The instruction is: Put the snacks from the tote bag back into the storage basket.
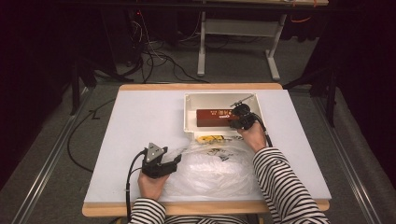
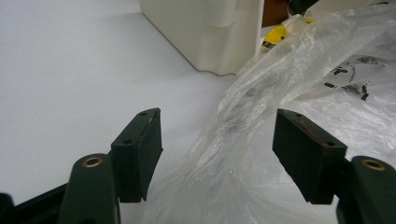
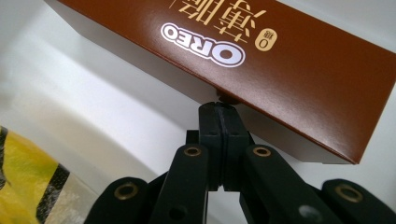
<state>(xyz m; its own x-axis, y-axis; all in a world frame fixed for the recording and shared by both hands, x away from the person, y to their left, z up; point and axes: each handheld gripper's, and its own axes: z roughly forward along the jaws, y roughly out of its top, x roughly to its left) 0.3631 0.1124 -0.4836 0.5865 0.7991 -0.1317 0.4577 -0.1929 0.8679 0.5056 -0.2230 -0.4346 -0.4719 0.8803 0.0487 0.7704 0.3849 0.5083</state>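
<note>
A brown Oreo box lies in a white tray at the back right of the table. My right gripper is shut, jaws pressed flat together, and its tip touches the lower edge of the box inside the tray. A crumpled clear plastic bag spreads over the front of the table. My left gripper stands open at the bag's left end. A fold of the bag runs between its pads without being pinched.
A yellow-and-black packet lies just in front of the tray wall, partly under the bag. A thin grey rod leans in the tray's back corner. The white tabletop stretches bare to the left.
</note>
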